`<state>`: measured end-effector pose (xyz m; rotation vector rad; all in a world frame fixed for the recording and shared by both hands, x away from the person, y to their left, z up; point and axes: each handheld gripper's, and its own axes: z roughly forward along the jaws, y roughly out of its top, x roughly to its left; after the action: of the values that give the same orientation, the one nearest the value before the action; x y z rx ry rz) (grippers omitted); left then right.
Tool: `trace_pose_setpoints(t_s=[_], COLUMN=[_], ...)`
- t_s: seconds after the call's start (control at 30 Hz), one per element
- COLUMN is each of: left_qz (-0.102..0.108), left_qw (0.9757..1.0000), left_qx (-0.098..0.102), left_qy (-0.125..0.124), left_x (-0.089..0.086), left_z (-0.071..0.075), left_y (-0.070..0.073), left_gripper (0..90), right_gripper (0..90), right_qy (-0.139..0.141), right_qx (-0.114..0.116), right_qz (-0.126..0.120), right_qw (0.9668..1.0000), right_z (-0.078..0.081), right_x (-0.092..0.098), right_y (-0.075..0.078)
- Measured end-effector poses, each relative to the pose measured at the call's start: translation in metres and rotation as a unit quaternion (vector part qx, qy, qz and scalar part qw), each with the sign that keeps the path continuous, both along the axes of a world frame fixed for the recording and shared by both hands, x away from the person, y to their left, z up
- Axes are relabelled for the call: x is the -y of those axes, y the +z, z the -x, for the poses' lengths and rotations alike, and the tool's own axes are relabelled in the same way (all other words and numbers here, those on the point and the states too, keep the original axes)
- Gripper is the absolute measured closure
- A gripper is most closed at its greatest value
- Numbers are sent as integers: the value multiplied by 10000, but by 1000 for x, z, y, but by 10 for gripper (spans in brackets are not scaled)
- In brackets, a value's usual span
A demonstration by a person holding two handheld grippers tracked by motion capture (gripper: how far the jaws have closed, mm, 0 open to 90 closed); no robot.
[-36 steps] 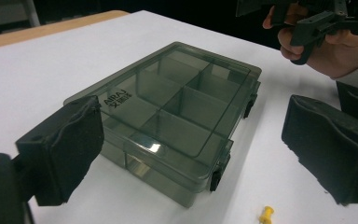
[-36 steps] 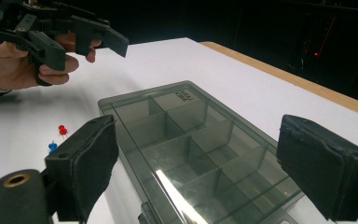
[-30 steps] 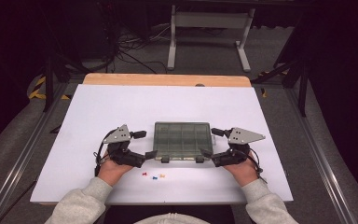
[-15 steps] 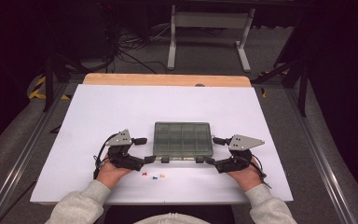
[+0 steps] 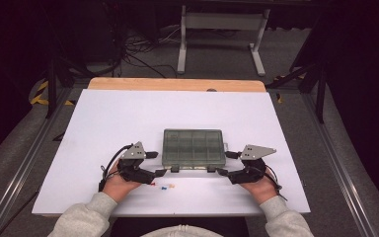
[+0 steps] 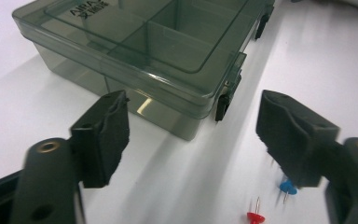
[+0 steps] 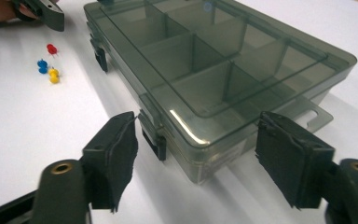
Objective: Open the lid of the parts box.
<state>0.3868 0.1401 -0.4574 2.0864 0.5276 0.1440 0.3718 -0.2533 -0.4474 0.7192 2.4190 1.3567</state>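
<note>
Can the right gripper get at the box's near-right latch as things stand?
Probably yes. The right gripper, jaws apart and just closing with nothing between them, sits at the near right corner of the box. The latch lies beside its left pad, with bare table between.

One smoky translucent plastic compartment box (image 5: 194, 146) with two dark front latches (image 7: 154, 135) lies on one white rectangular tabletop (image 5: 128, 118), beside three small plastic push pins, one red (image 7: 51, 48), one blue (image 7: 42, 64) and one yellow (image 7: 53, 74), while its divided cells, blurred through the lid, seem about twelve.
</note>
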Motion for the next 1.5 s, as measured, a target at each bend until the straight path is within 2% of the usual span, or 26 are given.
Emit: trace_pose_setpoints(t_s=[0.2, 0.63, 0.67, 0.9, 1.2, 1.5], left_qz=[25, -69, -62, -198, -211, -141], left_qw=[10000, 9997, 9997, 9997, 9996, 9996], left_qx=[-81, -208, -243, -147, -157, -250], left_qy=[-19, -47, -41, -16, -50, -67], left_x=[-1, -1, -2, 0, -1, -2], left_z=[0, -3, -3, -2, -3, -4], left_y=[0, -1, -1, -2, -2, -2], left_gripper=[397, 607, 615, 642, 654, 687], right_gripper=[400, 542, 548, 584, 600, 612], right_qy=[-55, -111, -104, -97, -101, -101], right_qx=[21, -57, -54, -53, -77, -93], right_qz=[98, 297, 310, 381, 410, 413], right_qw=[9999, 9995, 9995, 9992, 9991, 9991], right_z=[1, 1, 2, 3, 3, 3], right_x=[2, 5, 5, 5, 5, 5], right_y=[0, -2, -2, -2, -3, -3])
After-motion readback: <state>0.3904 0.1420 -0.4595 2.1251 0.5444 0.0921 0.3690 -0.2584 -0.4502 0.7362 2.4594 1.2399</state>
